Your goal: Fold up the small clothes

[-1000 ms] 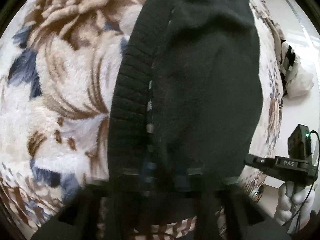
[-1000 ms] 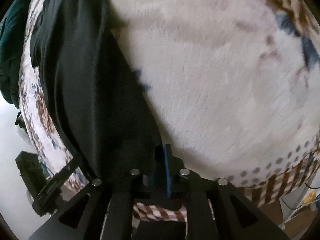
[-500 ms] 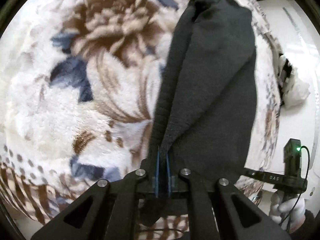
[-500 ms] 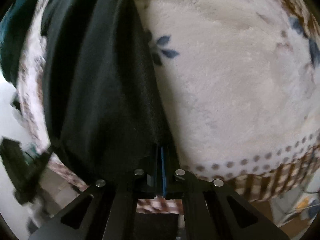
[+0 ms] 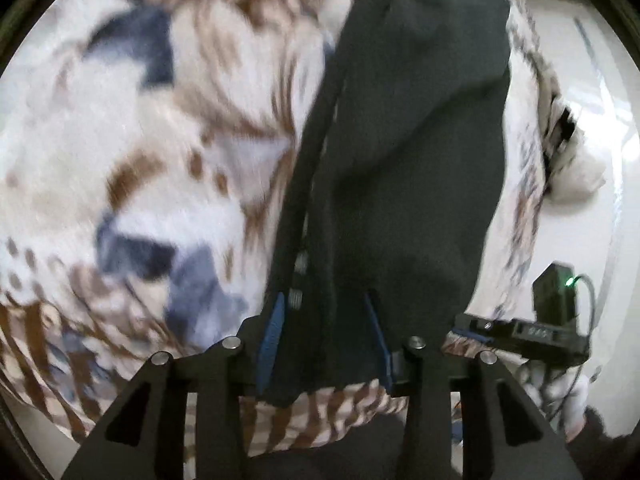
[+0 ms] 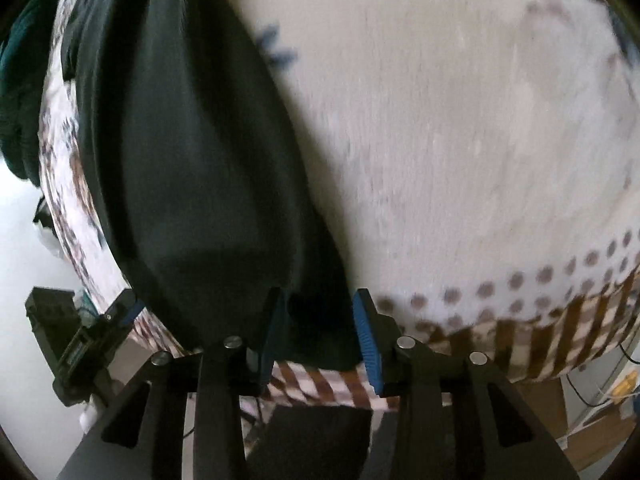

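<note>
Now one dark garment (image 5: 404, 168) lies on one blanket (image 5: 132, 160), two claws (image 5: 324, 340) (image 6: 320, 336) just parted, pads clear.

Left gripper (image 5: 325, 332) over a dark knitted garment (image 5: 404, 152) on a floral fleece blanket (image 5: 168, 152).
Its jaws have just been opening; the garment's near edge lies between the blue pads (image 5: 272, 332), which stand apart. The right gripper (image 5: 532, 330), in a gloved hand (image 5: 560, 396), appears at right.

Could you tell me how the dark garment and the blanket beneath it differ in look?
The dark garment is plain black; the blanket is cream with brown and blue flowers. The garment is a narrow folded strip; the blanket spreads wide under it. The garment looks smooth-knit, the blanket fluffy. Both are soft fabric.
</note>
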`<state>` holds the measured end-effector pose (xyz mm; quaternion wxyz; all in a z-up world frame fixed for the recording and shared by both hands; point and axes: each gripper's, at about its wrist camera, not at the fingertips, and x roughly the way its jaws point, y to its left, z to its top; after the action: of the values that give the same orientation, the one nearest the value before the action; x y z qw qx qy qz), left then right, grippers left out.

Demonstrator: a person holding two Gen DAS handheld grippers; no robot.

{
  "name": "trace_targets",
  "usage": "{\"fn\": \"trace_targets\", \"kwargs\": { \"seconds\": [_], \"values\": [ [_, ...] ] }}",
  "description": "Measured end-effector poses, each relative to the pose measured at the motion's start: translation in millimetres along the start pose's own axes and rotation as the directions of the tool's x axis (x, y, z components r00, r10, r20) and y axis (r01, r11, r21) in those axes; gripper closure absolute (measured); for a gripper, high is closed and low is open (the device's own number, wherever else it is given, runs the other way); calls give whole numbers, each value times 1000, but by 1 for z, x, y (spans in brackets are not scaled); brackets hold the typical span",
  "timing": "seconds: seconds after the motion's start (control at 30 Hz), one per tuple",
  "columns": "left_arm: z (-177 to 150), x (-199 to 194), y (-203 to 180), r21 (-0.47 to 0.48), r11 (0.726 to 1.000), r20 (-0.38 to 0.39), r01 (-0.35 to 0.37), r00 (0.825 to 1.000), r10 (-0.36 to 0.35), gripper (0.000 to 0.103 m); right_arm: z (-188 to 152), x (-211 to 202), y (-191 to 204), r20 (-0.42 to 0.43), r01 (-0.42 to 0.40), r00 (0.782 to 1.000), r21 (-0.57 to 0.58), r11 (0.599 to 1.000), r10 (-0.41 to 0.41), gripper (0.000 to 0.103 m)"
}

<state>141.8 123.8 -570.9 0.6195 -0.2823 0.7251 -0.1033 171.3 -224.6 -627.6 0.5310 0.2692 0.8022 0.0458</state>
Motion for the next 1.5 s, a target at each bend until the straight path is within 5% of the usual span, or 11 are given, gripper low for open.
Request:
{"fn": "trace_targets", "kwargs": {
  "seconds": [0.07,0.1,0.17,0.5,0.57,0.7,0.97,1.07,1.1,1.2,1.5],
  "values": [
    [-5,7,-5,12,999,9,-38,999,38,78,-5,12,-4,-37,2,999,0,1000,-2,65],
    [-9,9,-6,10,999,20,-43,999,43,99,-7,17,-5,-51,-6,999,3,1000,6,66],
    [-13,5,-6,-13,998,46,-55,997,55,99,-13,19,-1,-27,4,1000,8,1000,-4,96],
    [-13,4,18,-36,999,15,-35,999,36,99,-21,30,12,-52,125,991,-34,992,-127,97],
    [-14,-4,15,-42,999,11,23,1000,-23,96,-18,30,17,-77,103,991,-55,993,-107,92],
    [-16,-11,15,-28,995,44,93,995,-92,49,-13,11,12,-48,-6,999,-59,998,4,55],
    [-5,32,14,-20,995,-10,102,995,-102,47,0,30,-9,-39,-135,990,-62,989,133,47],
    [-7,31,4,-2,995,13,99,995,-99,62,-4,40,-6,-56,-208,977,-79,975,204,47],
    [-9,29,3,-9,996,14,89,996,-89,93,-5,40,-6,-58,-218,975,-80,973,214,49],
    [-13,14,5,-58,990,34,128,991,-126,95,-11,47,-7,-49,-243,969,-56,968,241,89],
    [24,-65,-46,-61,948,151,313,941,-301,95,-26,-39,22,34,-383,920,-123,915,390,91]
  ]
}}
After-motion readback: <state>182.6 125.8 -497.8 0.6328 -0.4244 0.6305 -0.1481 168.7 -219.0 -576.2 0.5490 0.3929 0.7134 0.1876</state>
